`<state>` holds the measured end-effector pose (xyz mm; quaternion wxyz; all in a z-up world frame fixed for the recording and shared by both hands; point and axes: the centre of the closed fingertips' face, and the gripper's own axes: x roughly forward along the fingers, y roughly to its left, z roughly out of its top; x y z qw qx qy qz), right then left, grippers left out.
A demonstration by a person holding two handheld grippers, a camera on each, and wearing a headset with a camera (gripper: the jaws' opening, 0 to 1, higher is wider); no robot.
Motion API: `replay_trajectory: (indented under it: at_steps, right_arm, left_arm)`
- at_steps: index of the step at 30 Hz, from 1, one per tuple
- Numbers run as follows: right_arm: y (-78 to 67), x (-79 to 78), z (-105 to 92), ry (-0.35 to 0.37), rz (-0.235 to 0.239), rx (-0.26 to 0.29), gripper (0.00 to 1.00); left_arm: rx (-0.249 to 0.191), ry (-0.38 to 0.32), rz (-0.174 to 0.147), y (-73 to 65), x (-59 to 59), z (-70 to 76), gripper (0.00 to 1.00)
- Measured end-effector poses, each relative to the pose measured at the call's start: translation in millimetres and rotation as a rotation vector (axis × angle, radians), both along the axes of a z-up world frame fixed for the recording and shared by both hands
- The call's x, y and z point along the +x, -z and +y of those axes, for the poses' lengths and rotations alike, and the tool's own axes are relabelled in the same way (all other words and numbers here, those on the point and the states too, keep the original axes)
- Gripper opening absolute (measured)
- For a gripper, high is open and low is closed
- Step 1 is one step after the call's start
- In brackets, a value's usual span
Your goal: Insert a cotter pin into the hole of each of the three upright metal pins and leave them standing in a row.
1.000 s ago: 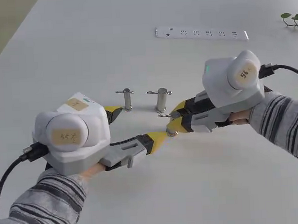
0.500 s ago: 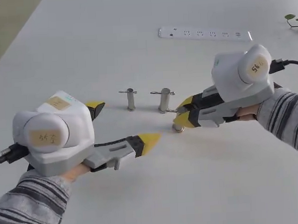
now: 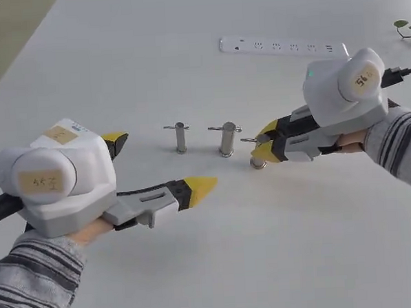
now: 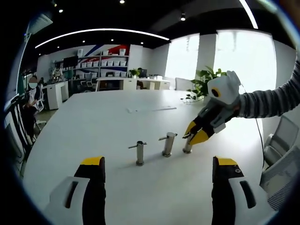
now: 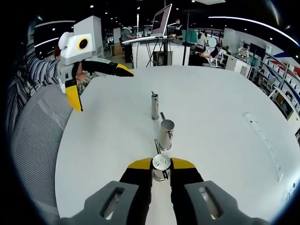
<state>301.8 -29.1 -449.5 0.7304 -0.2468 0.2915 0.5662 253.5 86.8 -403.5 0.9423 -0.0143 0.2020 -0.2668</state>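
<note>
Nearest the person, the left hand-held gripper [image 3: 158, 163] has drawn back since a second ago, when its lower yellow tip sat right by the base of the third metal pin [image 3: 258, 163]. Its jaws now stand wide apart over the bare bench [image 3: 265, 247] and hold nothing.

Beyond it to the right, the right hand-held gripper [image 3: 261, 145] is clamped narrowly on the third metal pin. That pin stands on the bench just right of the middle metal pin [image 3: 226, 140]. A second ago it stood nearer the person, further out of line with the other two. A cotter pin [image 3: 249, 140] sticks out sideways from its top.

The middle metal pin and the leftmost metal pin [image 3: 181, 139] stand upright, each with a crosswise pin through its top. Far back lie a power strip [image 3: 282, 46] and a plant [image 3: 407, 25].

The right gripper view looks down on the held pin's round head, with a yellow tip tight on either side; from the head view those tips cover most of the pin. The left gripper view takes the three pins side-on, in one row.
</note>
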Motion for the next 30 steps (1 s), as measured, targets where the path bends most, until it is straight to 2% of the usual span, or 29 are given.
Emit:
replay_trajectory:
  at_steps: [3, 11, 20, 30]
  right_arm:
    - [0.7, 4.6, -3.2, 0.008, 0.002, -0.003, 0.08]
    - [6.1, 16.5, -14.8, 0.017, -0.004, -0.027, 0.09]
    - [6.7, 21.1, -20.2, 0.011, -0.009, -0.042, 0.08]
    - [6.9, 21.7, -23.0, 0.013, 0.011, -0.027, 0.09]
  left_arm:
    - [-0.007, -0.015, -0.001, -1.0, 2.5, 2.6, 0.99]
    - [-0.012, -0.014, 0.003, -0.3, 4.0, 4.3, 0.99]
    - [-0.014, -0.011, 0.017, 1.8, 3.0, 2.1, 0.99]
    - [-0.003, -0.003, 0.028, 4.5, 2.6, 1.3, 0.97]
